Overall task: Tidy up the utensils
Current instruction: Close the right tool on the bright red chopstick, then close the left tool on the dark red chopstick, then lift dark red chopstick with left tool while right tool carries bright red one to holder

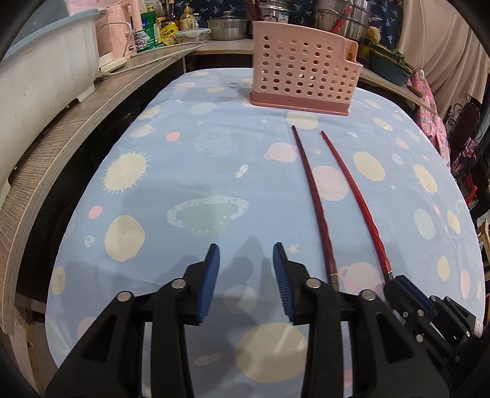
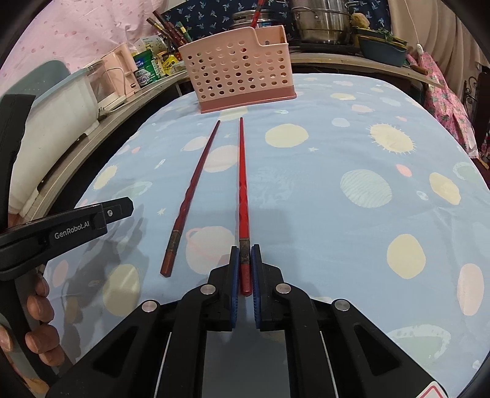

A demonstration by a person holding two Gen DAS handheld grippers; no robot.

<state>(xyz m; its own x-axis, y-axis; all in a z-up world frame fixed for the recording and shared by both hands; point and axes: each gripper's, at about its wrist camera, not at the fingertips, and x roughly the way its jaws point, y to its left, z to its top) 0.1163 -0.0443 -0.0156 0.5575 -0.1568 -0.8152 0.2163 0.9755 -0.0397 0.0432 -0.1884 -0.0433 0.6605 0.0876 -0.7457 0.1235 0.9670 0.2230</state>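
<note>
Two chopsticks lie on the table, side by side but apart, both with their thin tips aimed at the holder. The darker chopstick point(image 2: 192, 196) rests free on the blue planet-print cloth point(image 2: 352, 214), touched by neither tool. The brighter red chopstick point(image 2: 244, 196) has its thick butt end between the blue pads point(image 2: 235, 275) of the right gripper point(image 2: 245, 269); those jaws stand nearly closed and the pads sit against the stick on either side, so it is gripped, while its length still lies along the cloth. The left gripper point(image 1: 246, 272) stands partly open, a clear gap between its two ribbed pads point(image 1: 211, 275), with nothing in that gap; it hangs above bare cloth just to the left of the darker chopstick. In the right wrist view the left tool shows at the frame's left edge, with fingers of a hand point(image 2: 39, 315) curled around its grip. One pink perforated utensil holder point(image 2: 242, 76) stands upright at the far end of the cloth, just beyond the chopstick tips and not touching them; whether anything sits inside it cannot be made out. Behind the table a wooden counter point(image 1: 76, 128) carries one white tub point(image 1: 39, 73), a pink appliance, several jars and bottles, and at least three steel pots point(image 1: 226, 26), some holding further red chopsticks.
</note>
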